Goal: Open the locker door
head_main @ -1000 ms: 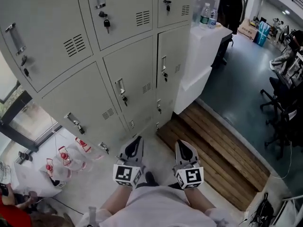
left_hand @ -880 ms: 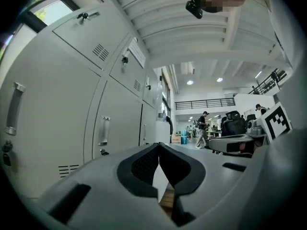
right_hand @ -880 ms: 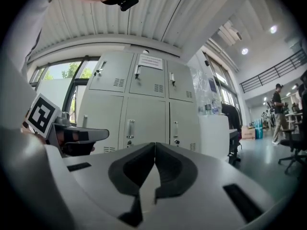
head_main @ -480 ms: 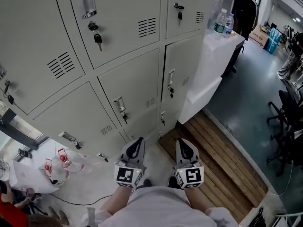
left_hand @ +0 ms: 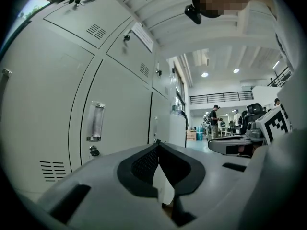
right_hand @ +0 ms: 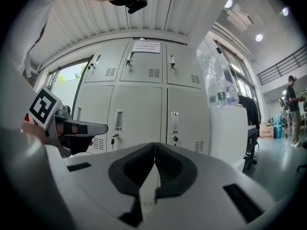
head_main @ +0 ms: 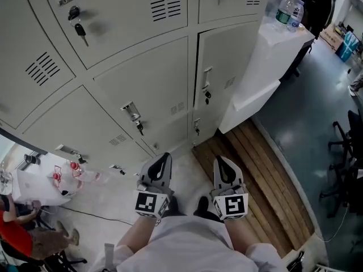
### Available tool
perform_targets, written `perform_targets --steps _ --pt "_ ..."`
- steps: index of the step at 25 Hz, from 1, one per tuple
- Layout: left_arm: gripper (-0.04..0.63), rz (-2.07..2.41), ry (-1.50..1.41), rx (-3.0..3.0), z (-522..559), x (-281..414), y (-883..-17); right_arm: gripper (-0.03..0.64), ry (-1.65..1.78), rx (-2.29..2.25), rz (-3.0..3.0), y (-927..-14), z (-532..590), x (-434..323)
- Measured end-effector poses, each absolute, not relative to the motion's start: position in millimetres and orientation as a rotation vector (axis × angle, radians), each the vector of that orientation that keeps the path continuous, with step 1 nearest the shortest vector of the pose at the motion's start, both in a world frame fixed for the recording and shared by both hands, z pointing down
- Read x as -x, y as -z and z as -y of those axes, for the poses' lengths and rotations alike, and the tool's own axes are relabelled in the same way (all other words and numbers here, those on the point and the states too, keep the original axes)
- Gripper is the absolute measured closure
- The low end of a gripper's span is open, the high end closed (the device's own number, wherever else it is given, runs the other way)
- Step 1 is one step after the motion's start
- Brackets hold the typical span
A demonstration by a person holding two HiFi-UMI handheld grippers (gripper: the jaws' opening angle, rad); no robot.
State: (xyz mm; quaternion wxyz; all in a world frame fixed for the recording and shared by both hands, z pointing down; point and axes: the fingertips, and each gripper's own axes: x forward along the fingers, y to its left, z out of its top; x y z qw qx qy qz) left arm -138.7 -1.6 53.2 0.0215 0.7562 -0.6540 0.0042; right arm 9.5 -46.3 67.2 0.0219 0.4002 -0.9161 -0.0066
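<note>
The left gripper [head_main: 165,156] and right gripper [head_main: 218,160] are pale grey moulded shells that taper to a point, and their jaws are lined with black ribbed padding. Each carries a cube [head_main: 148,204] with black-and-white square markers. The person wears a white top [head_main: 187,239] and dark shoes [head_main: 201,204].

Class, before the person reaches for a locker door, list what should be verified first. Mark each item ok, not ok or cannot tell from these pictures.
1. Left gripper empty: ok, jaws together, nothing between them.
2. Right gripper empty: ok, jaws together.
3. Jaws open to take a handle: not ok, both shut.
4. A gripper at that handle: not ok, both are low by the person, apart from the lockers.
5. Middle locker door closed: ok.
6. Door unlocked: cannot tell; a key hangs at its lock.
</note>
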Motion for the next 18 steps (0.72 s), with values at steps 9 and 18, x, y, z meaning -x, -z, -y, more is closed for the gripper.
perform_targets --steps 9,18 --pt "0.586 1.99 -0.093 -2.263 23 135 -109 0.604 -0.155 -1.211 2.815 -125 71 -16" --pt "0.586 1.893 -0.205 -2.232 33 138 -190 0.603 -0.253 -1.187 2.765 -207 80 0"
